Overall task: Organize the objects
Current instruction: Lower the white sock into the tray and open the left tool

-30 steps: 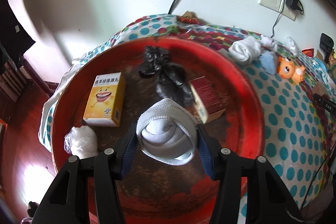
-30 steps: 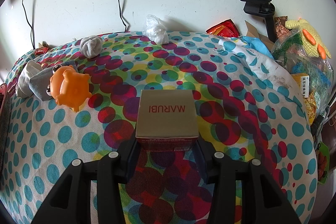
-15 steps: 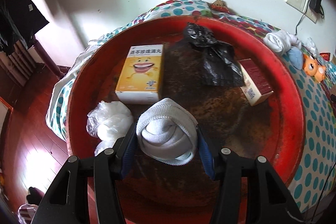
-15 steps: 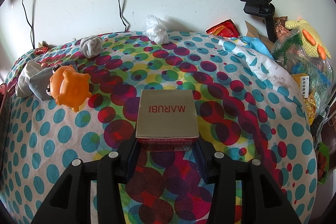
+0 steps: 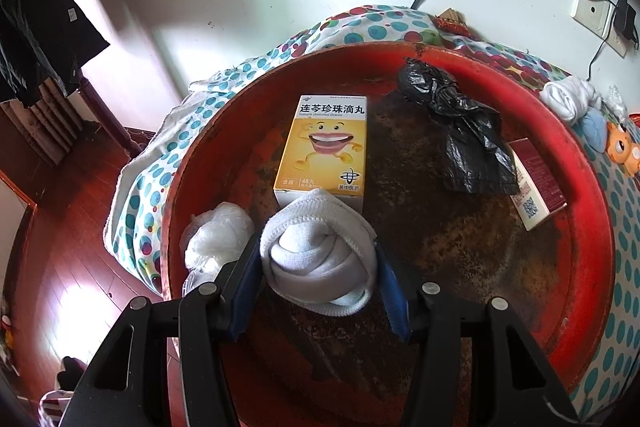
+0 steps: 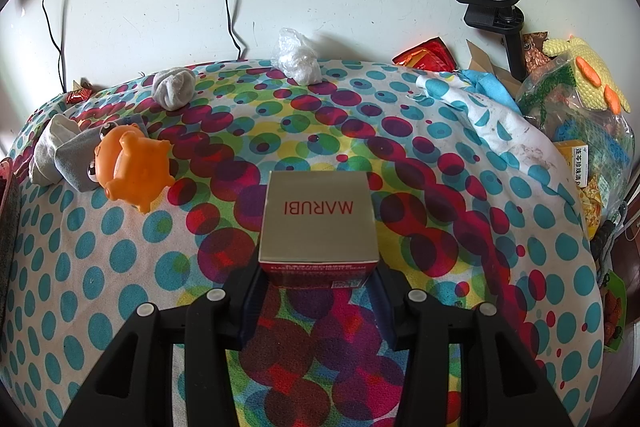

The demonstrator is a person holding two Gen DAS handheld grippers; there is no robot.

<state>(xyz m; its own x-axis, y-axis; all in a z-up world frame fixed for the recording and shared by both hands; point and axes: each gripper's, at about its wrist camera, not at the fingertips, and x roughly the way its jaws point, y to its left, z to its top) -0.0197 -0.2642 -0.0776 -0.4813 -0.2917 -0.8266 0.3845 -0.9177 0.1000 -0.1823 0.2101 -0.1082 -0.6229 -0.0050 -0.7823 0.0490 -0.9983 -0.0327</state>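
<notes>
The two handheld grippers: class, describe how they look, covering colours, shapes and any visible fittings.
The left gripper and the right gripper look alike: black angular plastic frames with cut-out openings, round silver fasteners on top, and two flat fingers with blue pads. No cables, markings, hands or sleeves show.

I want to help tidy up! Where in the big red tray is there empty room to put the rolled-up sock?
The red tray is bare across its middle and near right, between the yellow box, the black bag and the red carton. It's crowded on the left, where the white plastic wad sits beside the rolled sock in the left gripper.
</notes>
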